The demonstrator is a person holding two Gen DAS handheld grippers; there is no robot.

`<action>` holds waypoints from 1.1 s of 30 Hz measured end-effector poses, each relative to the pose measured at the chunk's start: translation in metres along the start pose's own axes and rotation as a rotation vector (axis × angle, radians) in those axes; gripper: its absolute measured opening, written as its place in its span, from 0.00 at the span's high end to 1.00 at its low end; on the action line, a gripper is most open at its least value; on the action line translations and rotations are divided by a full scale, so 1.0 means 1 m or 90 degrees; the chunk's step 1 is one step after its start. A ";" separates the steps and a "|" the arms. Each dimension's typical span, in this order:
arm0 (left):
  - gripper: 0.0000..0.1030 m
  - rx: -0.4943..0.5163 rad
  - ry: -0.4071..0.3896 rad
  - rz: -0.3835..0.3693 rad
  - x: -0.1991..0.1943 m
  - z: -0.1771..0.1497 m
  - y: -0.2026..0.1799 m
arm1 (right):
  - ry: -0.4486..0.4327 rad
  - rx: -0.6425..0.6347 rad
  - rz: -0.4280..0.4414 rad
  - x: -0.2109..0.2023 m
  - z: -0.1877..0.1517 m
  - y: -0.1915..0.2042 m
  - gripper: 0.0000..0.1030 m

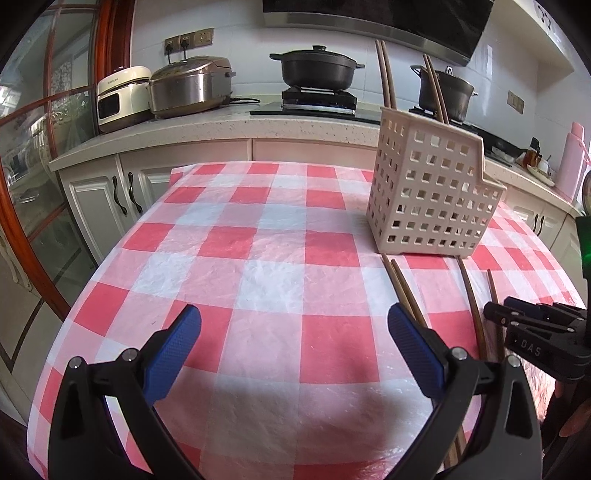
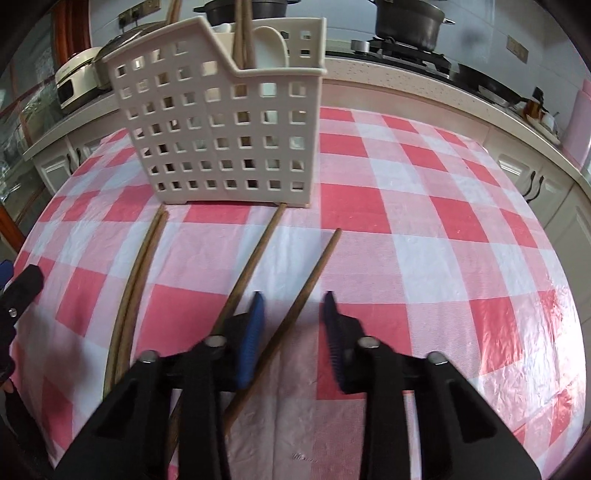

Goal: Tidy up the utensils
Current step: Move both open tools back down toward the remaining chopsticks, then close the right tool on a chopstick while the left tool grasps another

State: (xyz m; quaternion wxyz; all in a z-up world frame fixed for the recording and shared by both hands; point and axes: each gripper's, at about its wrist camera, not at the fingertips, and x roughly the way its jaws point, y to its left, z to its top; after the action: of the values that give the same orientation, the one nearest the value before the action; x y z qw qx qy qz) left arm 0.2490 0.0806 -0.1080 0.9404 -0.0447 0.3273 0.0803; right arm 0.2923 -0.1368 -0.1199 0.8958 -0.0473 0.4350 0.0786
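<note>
A beige perforated utensil basket (image 2: 221, 122) stands on the checked table; it also shows in the left wrist view (image 1: 428, 195). It holds upright wooden chopsticks (image 2: 243, 33) and a white spoon (image 2: 271, 48). Several wooden chopsticks lie on the cloth in front of it: a pair (image 2: 136, 280) at the left, one (image 2: 251, 266) in the middle and one (image 2: 314, 277) at the right. My right gripper (image 2: 293, 306) is open with its jaws on either side of the right chopstick, low over it. My left gripper (image 1: 293, 325) is open and empty over bare cloth, left of the chopsticks (image 1: 406, 291).
The red and white checked tablecloth (image 1: 258, 258) covers the table. Behind it runs a kitchen counter (image 1: 221, 122) with a rice cooker (image 1: 188, 86), a small white appliance (image 1: 122, 98) and two black pots (image 1: 316, 68) on a stove. Cabinets (image 1: 107, 199) stand at the left.
</note>
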 end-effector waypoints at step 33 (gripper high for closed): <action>0.30 0.036 0.137 -0.028 0.056 0.009 -0.057 | -0.013 0.052 0.085 -0.010 -0.014 -0.043 0.92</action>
State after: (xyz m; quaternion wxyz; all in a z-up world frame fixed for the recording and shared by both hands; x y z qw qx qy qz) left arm 0.3077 0.0325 -0.1343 0.9022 -0.0334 0.4276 0.0451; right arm 0.2835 -0.1819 -0.1201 0.8942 0.0190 0.4308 0.1206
